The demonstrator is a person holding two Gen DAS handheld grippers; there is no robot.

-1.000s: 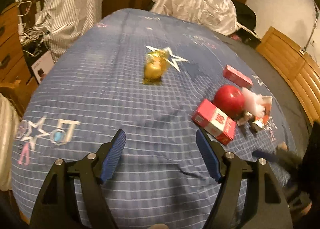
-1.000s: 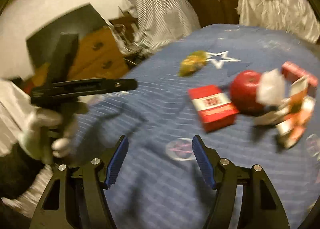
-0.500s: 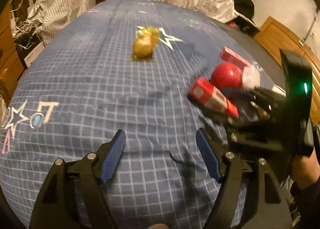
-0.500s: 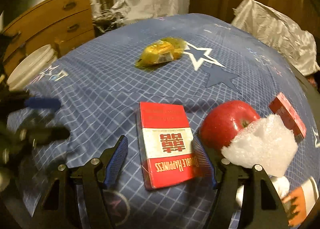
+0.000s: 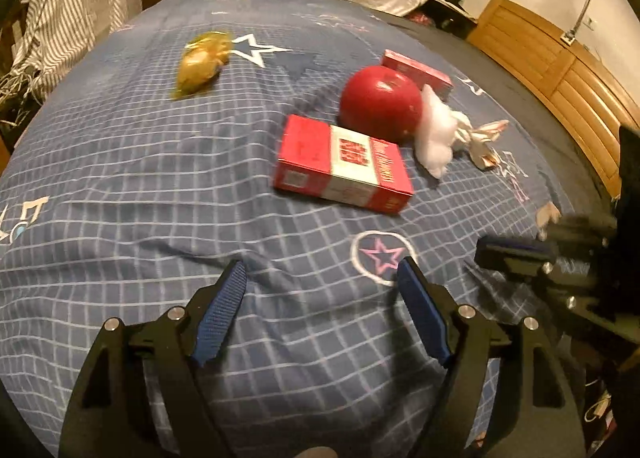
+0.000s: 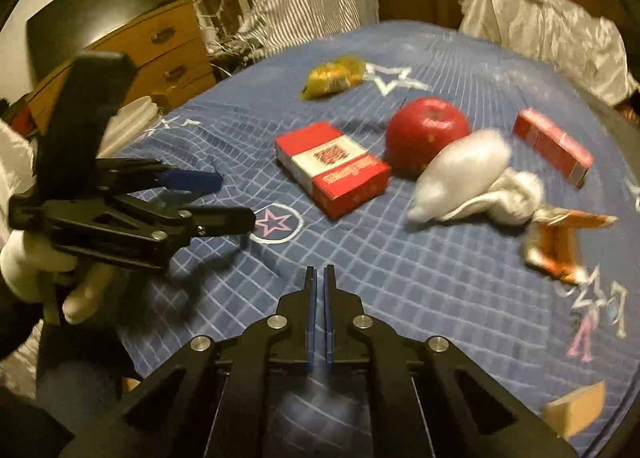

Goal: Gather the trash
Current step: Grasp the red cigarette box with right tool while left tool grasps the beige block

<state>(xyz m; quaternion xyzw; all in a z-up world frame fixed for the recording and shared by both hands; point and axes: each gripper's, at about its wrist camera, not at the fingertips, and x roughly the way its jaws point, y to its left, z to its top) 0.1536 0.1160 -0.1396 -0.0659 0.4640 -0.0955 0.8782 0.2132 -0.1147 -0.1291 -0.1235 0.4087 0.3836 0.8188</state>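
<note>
Blue checked bedspread (image 5: 120, 185) lies under both tongs: the left gripper (image 5: 322, 282), spread and opening on nothing, points at the red cigarette box (image 5: 344, 161) ahead, while the right gripper (image 6: 319, 278) closes nearly together, empty, the box ahead.

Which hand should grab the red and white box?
Probably left. The left gripper is opening with nothing between its fingers, and the red and white cardboard box lies straight ahead. The right gripper is closing, nearly together, on nothing.
</note>
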